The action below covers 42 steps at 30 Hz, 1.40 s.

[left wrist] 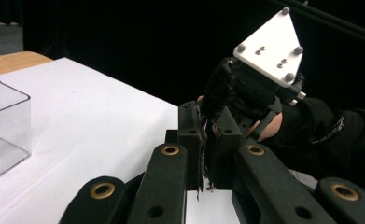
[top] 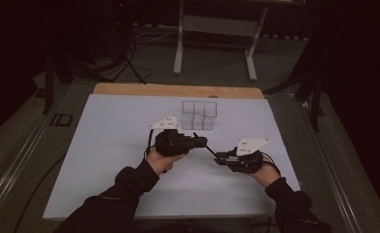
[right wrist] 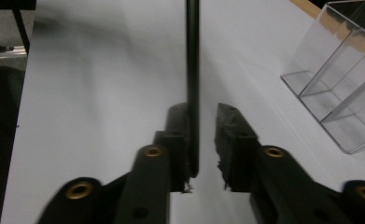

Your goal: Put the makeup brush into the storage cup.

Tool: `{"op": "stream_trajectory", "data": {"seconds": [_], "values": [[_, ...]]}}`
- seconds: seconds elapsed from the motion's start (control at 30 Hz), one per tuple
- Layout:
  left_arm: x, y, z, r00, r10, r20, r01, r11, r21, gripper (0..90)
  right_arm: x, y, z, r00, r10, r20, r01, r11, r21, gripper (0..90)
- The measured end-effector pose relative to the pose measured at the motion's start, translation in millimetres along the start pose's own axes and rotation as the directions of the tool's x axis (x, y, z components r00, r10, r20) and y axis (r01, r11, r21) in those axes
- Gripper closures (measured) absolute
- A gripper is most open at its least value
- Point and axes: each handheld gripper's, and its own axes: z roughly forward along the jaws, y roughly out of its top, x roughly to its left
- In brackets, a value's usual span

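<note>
Dark sleeves enter the high view from 6 o'clock, each hand carrying a gripper over the white table. At the centre sits the left gripper, its jaws pointing toward 3 o'clock; the right gripper lies at 4 o'clock from it, jaws pointing toward 9 o'clock. Between the two runs a thin black rod, slanting from the left jaws down to the right ones. A clear divided box stands at 12 o'clock from the left gripper, near it but apart, toward the table's far edge. Beyond the table stands a grey metal stand on the floor.

From the left gripper view, the left gripper has its jaws drawn close together on the black rod, which rises toward 12 o'clock, blurred and frayed-looking at this range. Behind it, at 2 o'clock, is the right hand under its white three-cornered plate. The clear box sits at 9 o'clock.

From the right gripper view, the right gripper is part open: the rod lies against one jaw, a clear gap separating it from the other. The box shows at 2 o'clock.
</note>
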Motion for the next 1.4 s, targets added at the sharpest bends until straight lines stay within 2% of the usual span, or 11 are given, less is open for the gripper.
{"op": "stream_trajectory", "data": {"seconds": [0.13, 0.23, 0.3, 0.33, 0.47, 0.57, 0.67, 0.83, 0.9, 1.17, 1.4], "values": [[-3.7, 3.7, -0.3, 0.9998, 0.021, 0.001, -0.021, 0.9996, 0.021, 86.5, -0.2, -0.5, 1.3, 0.9986, 0.053, -0.001, -0.053, 0.998, 0.024, 55.5], [-5.7, 5.6, -2.6, 0.9988, 0.044, -0.022, -0.043, 0.9986, 0.030, 86.6, 0.3, -1.1, 0.8, 0.9986, 0.053, 0.002, -0.053, 0.998, 0.027, 48.2], [-5.7, 6.7, -5.1, 0.9991, 0.037, -0.023, -0.036, 0.9990, 0.026, 86.5, 0.5, -1.1, 0.1, 0.9985, 0.055, 0.003, -0.056, 0.998, 0.027, 47.2], [-6.0, 7.3, -6.8, 0.9986, 0.041, -0.034, -0.041, 0.9990, 0.021, 86.5, 0.0, -1.2, -0.8, 0.9975, 0.070, 0.007, -0.070, 0.997, 0.028, 41.3], [-5.2, 11.8, -14.0, 0.9996, 0.012, -0.025, -0.012, 0.9998, 0.016, 86.5, -1.4, -2.8, -2.6, 0.9944, 0.105, 0.014, -0.105, 0.994, 0.025, 32.6], [-5.9, 14.6, -19.5, 0.9982, 0.031, -0.051, -0.030, 0.9993, 0.021, 86.5, -1.7, -5.6, -1.8, 0.9904, 0.135, 0.029, -0.136, 0.990, 0.028, 23.8], [-6.9, 19.1, -26.1, 0.9953, 0.052, -0.081, -0.050, 0.9984, 0.027, 86.5, 0.4, -7.8, -1.2, 0.9901, 0.136, 0.035, -0.138, 0.990, 0.042, 14.6], [-8.3, 28.9, -38.5, 0.9897, 0.065, -0.128, -0.063, 0.9979, 0.016, 86.5, 3.4, -8.1, -5.6, 0.9885, 0.145, 0.044, -0.146, 0.989, 0.023, 14.1], [-8.9, 33.1, -44.1, 0.9847, 0.077, -0.157, -0.075, 0.9971, 0.017, 86.5, 3.9, -7.9, -8.7, 0.9866, 0.159, 0.039, -0.159, 0.987, 0.004, 14.2], [-8.4, 47.8, -61.4, 0.9759, 0.084, -0.201, -0.086, 0.9963, -0.001, 86.5, 11.0, -2.5, -24.4, 0.9819, 0.180, 0.058, -0.176, 0.982, -0.073, 14.8], [-4.4, 60.6, -69.4, 0.9621, 0.097, -0.255, -0.102, 0.9948, -0.006, 86.5, 13.3, -6.6, -37.8, 0.9697, 0.237, 0.061, -0.225, 0.962, -0.153, 15.2]]}}
